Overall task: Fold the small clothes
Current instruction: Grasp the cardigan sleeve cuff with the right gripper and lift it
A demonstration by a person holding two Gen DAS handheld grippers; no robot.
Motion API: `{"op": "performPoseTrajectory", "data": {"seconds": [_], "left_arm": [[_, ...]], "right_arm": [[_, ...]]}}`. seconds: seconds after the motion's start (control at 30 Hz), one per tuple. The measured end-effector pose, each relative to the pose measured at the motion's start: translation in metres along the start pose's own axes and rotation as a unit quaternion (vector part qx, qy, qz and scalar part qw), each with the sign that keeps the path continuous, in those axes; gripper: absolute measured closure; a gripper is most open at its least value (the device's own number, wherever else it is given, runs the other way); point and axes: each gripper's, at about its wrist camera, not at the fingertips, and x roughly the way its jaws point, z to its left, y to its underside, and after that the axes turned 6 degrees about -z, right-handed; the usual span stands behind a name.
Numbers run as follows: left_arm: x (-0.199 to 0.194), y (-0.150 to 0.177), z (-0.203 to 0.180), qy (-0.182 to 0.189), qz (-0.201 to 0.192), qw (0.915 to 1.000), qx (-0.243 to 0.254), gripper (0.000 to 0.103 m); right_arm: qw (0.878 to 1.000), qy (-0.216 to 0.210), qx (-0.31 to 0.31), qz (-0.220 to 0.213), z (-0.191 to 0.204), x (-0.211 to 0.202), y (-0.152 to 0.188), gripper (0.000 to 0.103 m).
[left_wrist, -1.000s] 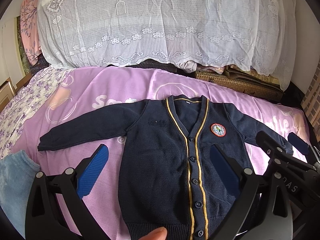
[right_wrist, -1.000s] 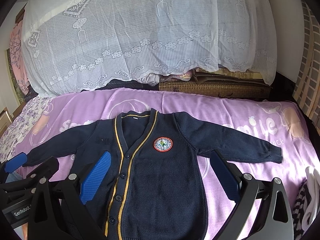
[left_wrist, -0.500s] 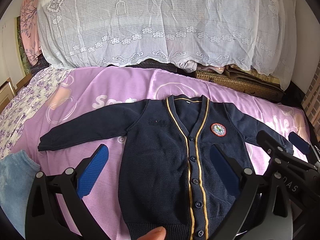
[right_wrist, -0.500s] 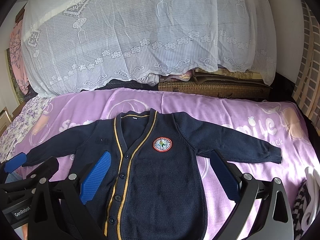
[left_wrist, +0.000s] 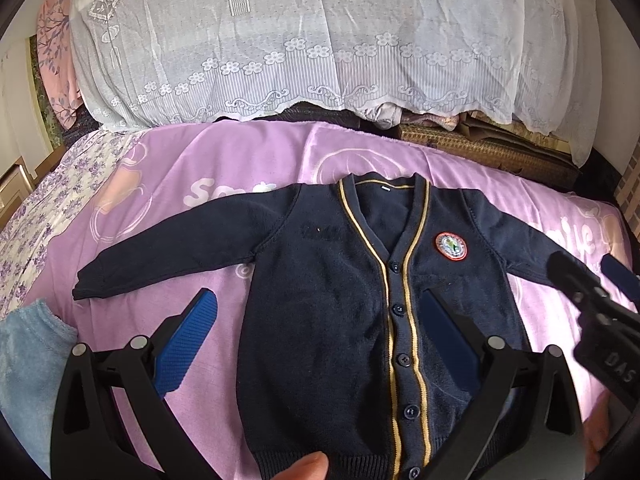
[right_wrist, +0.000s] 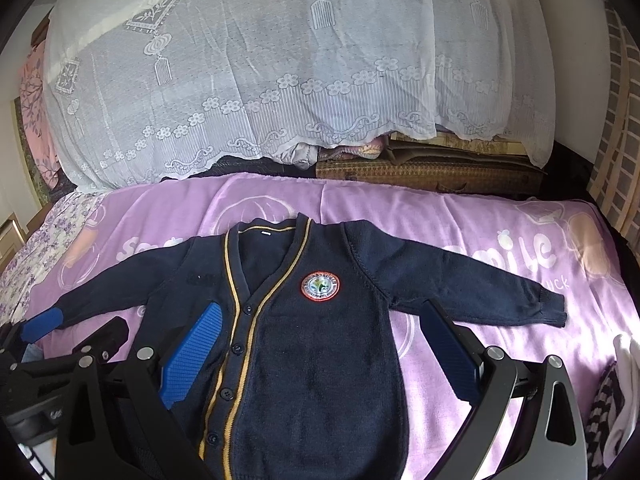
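Note:
A small navy cardigan [left_wrist: 328,312] with yellow placket stripes and a round red badge lies flat and buttoned on the purple bed cover, both sleeves spread out; it also shows in the right wrist view [right_wrist: 320,360]. My left gripper [left_wrist: 320,340] is open above its lower left half, holding nothing. My right gripper [right_wrist: 320,352] is open above its lower right half, holding nothing. Each gripper's fingers reach into the other view's edge.
The purple cover [left_wrist: 248,160] spreads around the cardigan. A light blue cloth [left_wrist: 28,360] lies at the left edge. A striped black-and-white garment [right_wrist: 612,412] lies at the right. A lace-covered pile [right_wrist: 280,72] and a woven mat [right_wrist: 432,176] stand behind.
Both grippers have edged slightly nearer the cardigan. The cardigan has not moved and both stay open.

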Motion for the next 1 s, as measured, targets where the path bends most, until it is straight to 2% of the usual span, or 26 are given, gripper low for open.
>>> {"op": "performPoseTrajectory", "data": {"seconds": [0.1, 0.23, 0.33, 0.43, 0.5, 0.6, 0.67, 0.7, 0.77, 0.83, 0.97, 1.0], "left_arm": [[0.014, 0.006, -0.004, -0.006, 0.015, 0.9999, -0.001, 0.004], [0.028, 0.018, -0.025, 0.004, 0.019, 0.9997, 0.014, 0.004], [0.042, 0.033, -0.052, 0.032, 0.034, 0.9982, 0.039, 0.004], [0.060, 0.051, -0.074, 0.044, 0.050, 0.9957, 0.065, 0.004], [0.073, 0.065, -0.086, 0.045, 0.069, 0.9933, 0.081, 0.004], [0.094, 0.089, -0.100, 0.043, 0.106, 0.9883, 0.101, 0.004], [0.088, 0.090, -0.099, 0.044, 0.093, 0.9899, 0.098, 0.004], [0.087, 0.090, -0.098, 0.049, 0.093, 0.9896, 0.098, 0.004], [0.079, 0.089, -0.099, 0.052, 0.092, 0.9900, 0.093, 0.005], [0.063, 0.084, -0.105, 0.074, 0.079, 0.9898, 0.093, 0.005], [0.035, 0.085, -0.137, 0.119, 0.056, 0.9835, 0.124, 0.004], [0.035, 0.090, -0.148, 0.125, 0.057, 0.9805, 0.140, 0.004]], "right_arm": [[1.000, 0.000, 0.007, -0.009, -0.022, 0.006, 0.006, 0.003], [0.997, 0.019, 0.070, 0.002, -0.082, 0.028, 0.021, 0.003], [0.991, 0.021, 0.134, 0.017, -0.132, 0.047, 0.036, 0.003], [0.978, 0.025, 0.207, 0.029, -0.180, 0.061, 0.048, 0.003], [0.964, 0.035, 0.263, 0.029, -0.214, 0.067, 0.057, 0.004], [0.935, 0.033, 0.350, 0.040, -0.259, 0.079, 0.071, 0.018], [0.907, 0.029, 0.417, 0.043, -0.286, 0.089, 0.084, 0.026], [0.895, 0.028, 0.443, 0.048, -0.295, 0.094, 0.089, 0.033], [0.870, 0.034, 0.487, 0.062, -0.310, 0.106, 0.101, 0.037], [0.852, 0.037, 0.518, 0.064, -0.319, 0.115, 0.109, 0.049], [0.817, 0.047, 0.574, 0.037, -0.341, 0.129, 0.117, 0.061], [0.807, 0.048, 0.588, 0.029, -0.347, 0.132, 0.120, 0.070]]}}
